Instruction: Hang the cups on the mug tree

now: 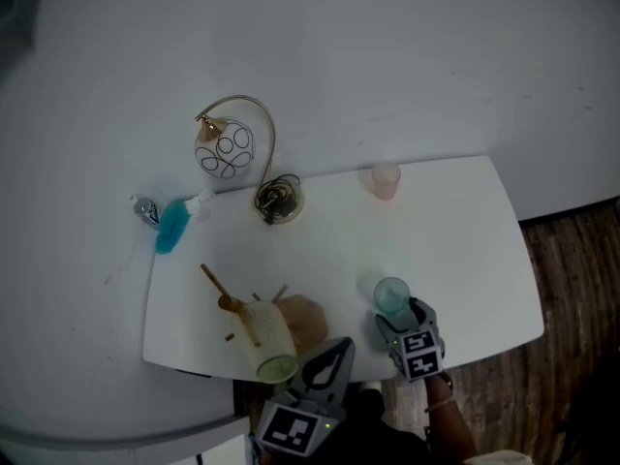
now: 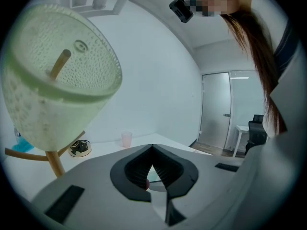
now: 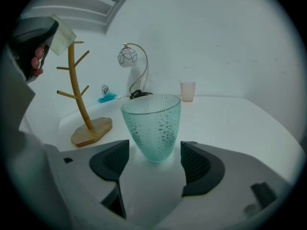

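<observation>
Dimpled translucent teal cup, bare wooden mug tree, matt white table.

Three cups (a green cup lower left, a teal cup lower middle, a pink cup above it), one mug tree, one lamp, one blue bottle.

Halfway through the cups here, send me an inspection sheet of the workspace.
Surface: white table, no spills seen.
Job's things: mug tree upright; green cup hung over a peg; teal cup upright on the table; pink cup upright at the far edge.
Clutter: lamp, blue spray bottle.
Grippers: left claw shut, empty; right claw open around the teal cup, not touching.
Cables: cord coiled on the lamp base.
Surroundings: wood floor, office chair.
</observation>
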The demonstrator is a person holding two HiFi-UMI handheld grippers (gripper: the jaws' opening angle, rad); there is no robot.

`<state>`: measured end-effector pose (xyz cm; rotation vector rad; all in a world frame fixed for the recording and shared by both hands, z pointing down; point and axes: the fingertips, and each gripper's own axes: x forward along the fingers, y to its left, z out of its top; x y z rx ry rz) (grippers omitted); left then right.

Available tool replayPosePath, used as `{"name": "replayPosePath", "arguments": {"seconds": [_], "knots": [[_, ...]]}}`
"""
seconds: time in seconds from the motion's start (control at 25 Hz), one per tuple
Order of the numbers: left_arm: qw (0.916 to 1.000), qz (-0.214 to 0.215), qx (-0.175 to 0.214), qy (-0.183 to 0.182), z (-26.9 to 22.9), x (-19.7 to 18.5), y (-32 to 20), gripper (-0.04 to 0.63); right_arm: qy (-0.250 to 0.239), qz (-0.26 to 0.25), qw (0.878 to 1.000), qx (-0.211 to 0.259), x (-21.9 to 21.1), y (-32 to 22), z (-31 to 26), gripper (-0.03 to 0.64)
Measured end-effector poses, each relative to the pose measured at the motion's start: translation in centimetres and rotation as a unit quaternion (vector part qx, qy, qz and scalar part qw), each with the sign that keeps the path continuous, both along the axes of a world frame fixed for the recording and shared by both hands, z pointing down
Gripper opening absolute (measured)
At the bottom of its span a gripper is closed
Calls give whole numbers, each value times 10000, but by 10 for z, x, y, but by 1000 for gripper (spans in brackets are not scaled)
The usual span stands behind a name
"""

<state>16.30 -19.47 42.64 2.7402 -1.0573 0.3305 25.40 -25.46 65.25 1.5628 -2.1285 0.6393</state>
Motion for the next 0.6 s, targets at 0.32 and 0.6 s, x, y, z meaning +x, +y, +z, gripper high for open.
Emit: {"name": "replayPosePath", "arguments": {"seconds": [0.32, 0.6], "knots": [[10000, -5, -53, -41, 3, -1, -3, 0, 18, 4, 10000, -94, -1, -5, 7, 345], [10000, 35, -67, -59, 6, 1, -5, 0, 44, -56, 9998, -183, -3, -11, 12, 345]]}}
